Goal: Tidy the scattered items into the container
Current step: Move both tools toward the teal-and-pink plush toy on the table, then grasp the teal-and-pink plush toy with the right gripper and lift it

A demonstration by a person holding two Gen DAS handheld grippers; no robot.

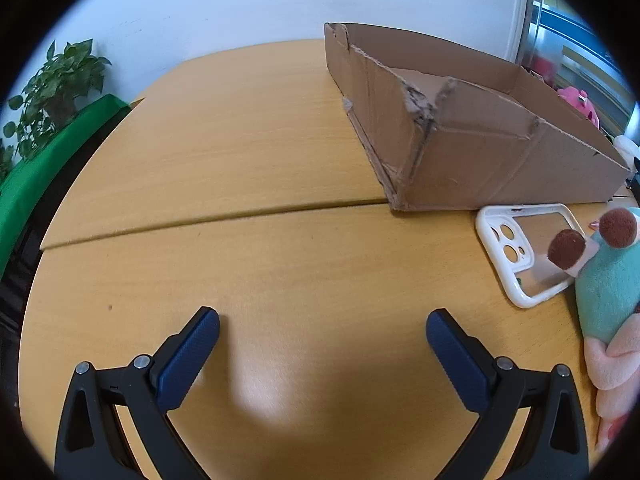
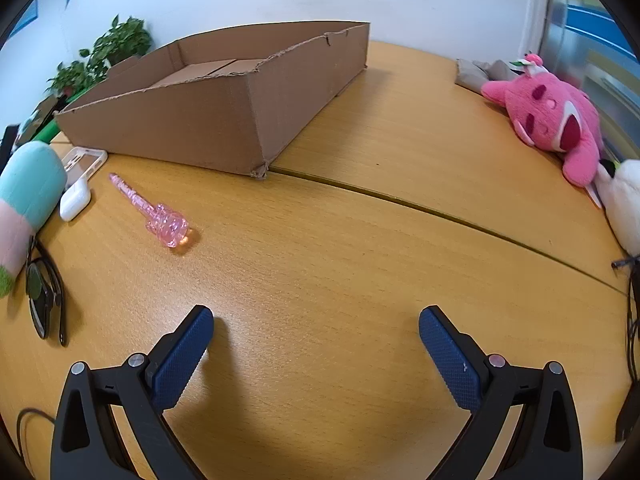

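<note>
My left gripper (image 1: 322,326) hangs low over the wooden table (image 1: 224,152), its blue-padded jaws spread wide with nothing between them; my right gripper (image 2: 316,324) sits the same way in its own view, parted and empty above bare wood. The cardboard box (image 1: 472,160), a shallow open tray with torn edges, fills the upper right of the left wrist frame and the upper left-centre of the right wrist frame, where the part of its floor I can see holds nothing. In the left wrist view a white phone case (image 1: 524,254) lies flat just in front of the box at centre right, and a teal-and-pink plush toy (image 1: 608,300) with two brown pom-poms lies at the right edge, overlapping the case's right-hand edge. In the right wrist view the same plush toy occupies the left edge, with a white earbud case (image 2: 75,200) just beside it and the phone case beyond, near the box wall. A pink translucent pen (image 2: 154,213) lies diagonally at centre left, apart from the box. Black sunglasses (image 2: 44,292) rest at lower left, close to the plush. At upper right a pink plush toy (image 2: 548,114) lies face-up near the table's edge, a white plush (image 2: 624,204) just below it. A potted plant (image 2: 116,50) stands behind the box at upper left
</note>
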